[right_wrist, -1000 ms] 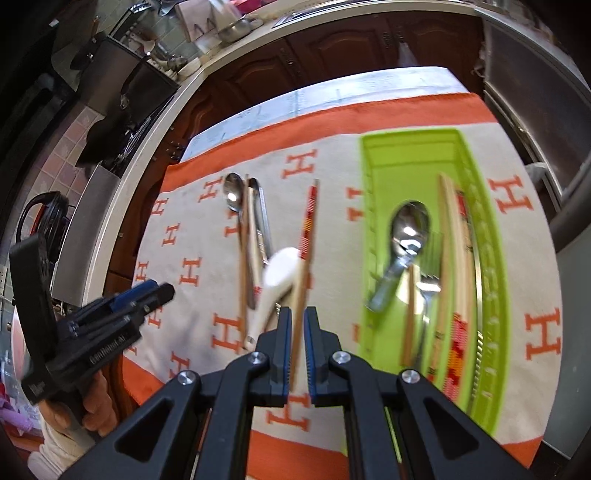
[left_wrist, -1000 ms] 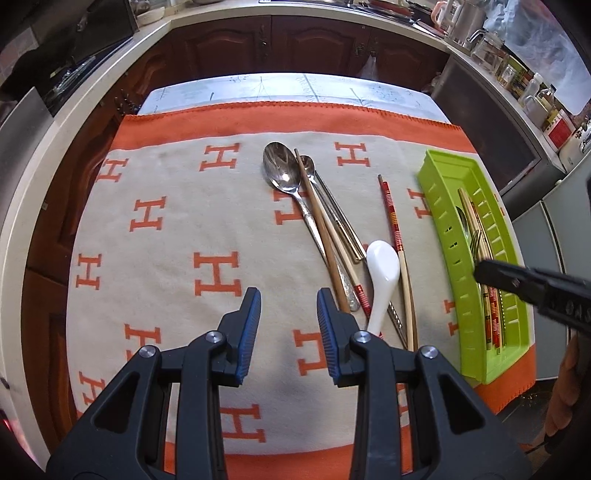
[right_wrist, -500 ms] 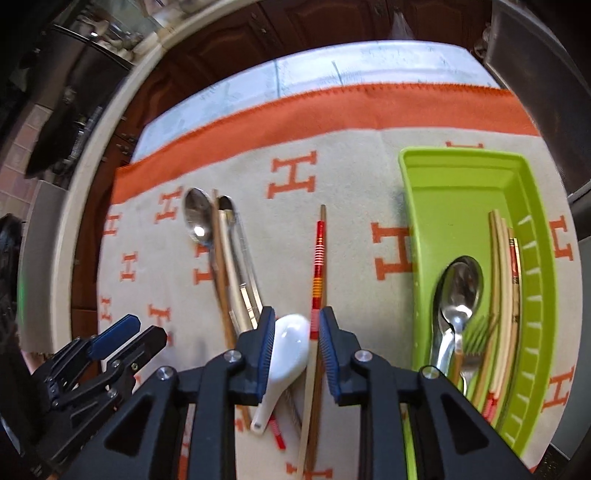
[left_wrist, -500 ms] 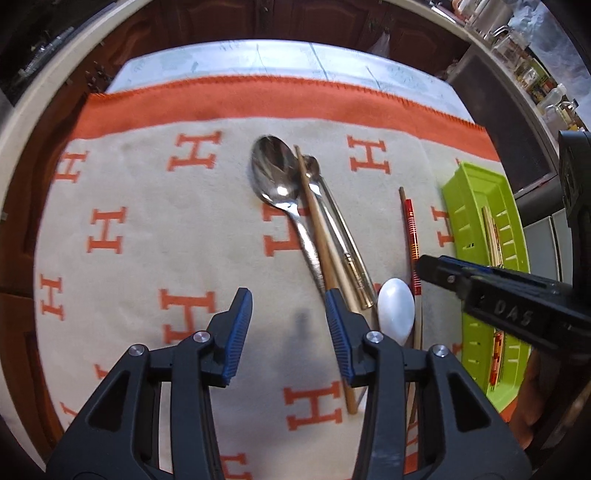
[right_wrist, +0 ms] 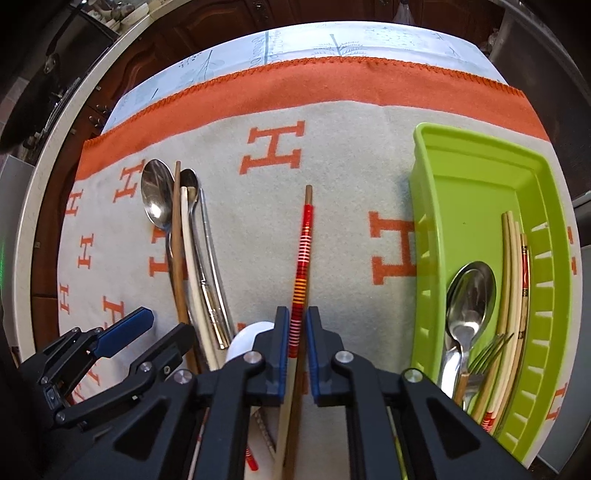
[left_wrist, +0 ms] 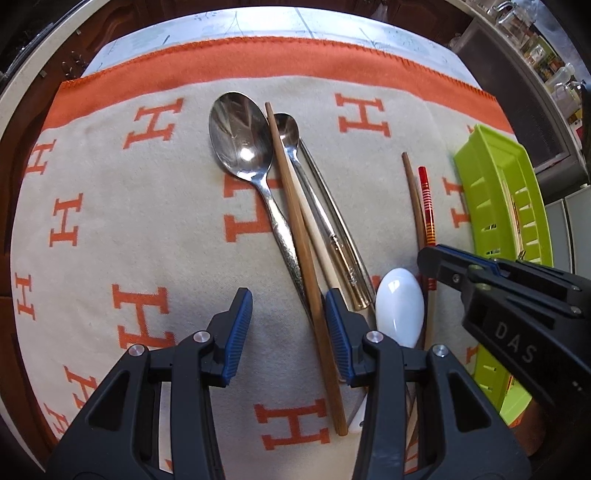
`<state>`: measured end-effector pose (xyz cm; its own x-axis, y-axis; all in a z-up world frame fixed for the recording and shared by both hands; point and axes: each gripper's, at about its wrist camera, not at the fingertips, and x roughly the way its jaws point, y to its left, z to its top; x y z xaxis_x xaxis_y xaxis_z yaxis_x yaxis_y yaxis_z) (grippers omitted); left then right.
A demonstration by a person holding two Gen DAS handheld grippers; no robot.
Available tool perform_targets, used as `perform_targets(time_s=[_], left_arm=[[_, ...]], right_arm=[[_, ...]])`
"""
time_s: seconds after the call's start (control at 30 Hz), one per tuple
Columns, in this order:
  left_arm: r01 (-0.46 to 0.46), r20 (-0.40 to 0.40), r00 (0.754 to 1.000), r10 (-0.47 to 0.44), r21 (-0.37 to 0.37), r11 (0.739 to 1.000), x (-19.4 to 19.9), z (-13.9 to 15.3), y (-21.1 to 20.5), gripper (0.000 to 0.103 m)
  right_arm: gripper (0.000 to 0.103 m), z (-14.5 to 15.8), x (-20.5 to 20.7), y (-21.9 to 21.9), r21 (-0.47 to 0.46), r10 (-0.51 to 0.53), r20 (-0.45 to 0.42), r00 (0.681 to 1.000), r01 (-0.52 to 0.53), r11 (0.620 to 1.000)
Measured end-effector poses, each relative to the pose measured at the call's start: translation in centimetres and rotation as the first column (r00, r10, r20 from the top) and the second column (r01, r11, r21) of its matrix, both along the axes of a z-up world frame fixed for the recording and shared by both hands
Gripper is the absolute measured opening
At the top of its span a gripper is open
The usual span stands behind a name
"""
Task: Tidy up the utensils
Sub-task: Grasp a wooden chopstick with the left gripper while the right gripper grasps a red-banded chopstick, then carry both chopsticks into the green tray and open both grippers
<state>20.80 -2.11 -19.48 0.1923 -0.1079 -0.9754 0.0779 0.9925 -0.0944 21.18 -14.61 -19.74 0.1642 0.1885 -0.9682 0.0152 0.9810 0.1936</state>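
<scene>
A beige blanket (left_wrist: 155,206) with orange H letters and a broad orange border (right_wrist: 332,88) along its far edge covers the desk. Beyond that border a strip of pale blue cloth (right_wrist: 295,44) with a fine line print shows. Dark wooden cabinet doors (right_wrist: 207,22) stand behind the blue cloth. To the right of the blanket, jars (left_wrist: 546,62) crowd a counter.

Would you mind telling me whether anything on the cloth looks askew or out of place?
Yes. On the cloth, the brown chopstick lies slantwise across the big spoon's handle, bunched with other loose utensils, not yet in the green tray. The white spoon is wedged against them. Nothing looks spilled or broken.
</scene>
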Motion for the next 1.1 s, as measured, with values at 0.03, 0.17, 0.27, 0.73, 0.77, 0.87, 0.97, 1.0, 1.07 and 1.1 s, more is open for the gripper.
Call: perform_targets(time_s=[0.03, 0.17, 0.27, 0.73, 0.77, 0.87, 0.97, 1.0, 1.07, 1.1], left_arm=[[-0.001, 0.007, 1.0, 0.001, -0.004, 1.0, 0.0, 0.0, -0.1, 0.035], [0.0, 0.004, 1.0, 0.0, -0.032, 0.999, -0.2, -0.1, -0.4, 0.01], [-0.016, 0.018, 1.0, 0.017, -0.035, 0.999, -0.4, 0.2, -0.1, 0.004], [0.008, 0.092, 0.996, 0.007, -0.16, 0.987, -4.5, 5.4, -0.1, 0.004], [0.021, 0.107, 0.994, -0.003, -0.159, 0.987, -5.0, 6.1, -0.7, 0.004], [0.053, 0.145, 0.989, -0.031, -0.151, 0.987, -6.3, 8.2, -2.1, 0.004], [0.092, 0.192, 0.979, -0.066, -0.129, 0.987, -7.1, 9.9, -4.1, 0.004], [0.11, 0.205, 0.975, -0.082, -0.13, 0.985, -7.3, 10.5, -5.1, 0.004], [0.136, 0.217, 0.971, -0.104, -0.138, 0.981, -8.1, 11.4, -6.5, 0.004], [0.149, 0.222, 0.968, -0.115, -0.142, 0.979, -8.3, 11.8, -7.3, 0.004]], right_arm=[[0.007, 0.0, 0.0, -0.1, 0.003, -0.002, 0.003, 1.0, 0.002, 1.0], [0.006, 0.2, -0.2, -0.5, 0.037, -0.01, 0.014, 1.0, 0.01, 0.999], [0.006, 0.5, -0.5, -0.9, 0.081, -0.015, 0.022, 1.0, 0.013, 0.997], [0.005, 3.0, -3.1, -4.2, 0.291, -0.039, 0.051, 0.998, 0.022, 0.957], [0.005, 3.4, -3.5, -4.5, 0.306, -0.041, 0.059, 0.997, 0.021, 0.952], [0.005, 4.7, -4.8, -5.2, 0.338, -0.043, 0.088, 0.995, 0.011, 0.941], [0.005, 6.2, -6.0, -5.9, 0.357, -0.049, 0.123, 0.991, 0.002, 0.934], [0.005, 6.8, -6.5, -6.3, 0.361, -0.051, 0.136, 0.989, -0.002, 0.933], [0.005, 7.9, -7.5, -7.1, 0.361, -0.057, 0.161, 0.985, -0.005, 0.932], [0.005, 8.3, -7.7, -7.4, 0.363, -0.062, 0.17, 0.983, -0.004, 0.932]])
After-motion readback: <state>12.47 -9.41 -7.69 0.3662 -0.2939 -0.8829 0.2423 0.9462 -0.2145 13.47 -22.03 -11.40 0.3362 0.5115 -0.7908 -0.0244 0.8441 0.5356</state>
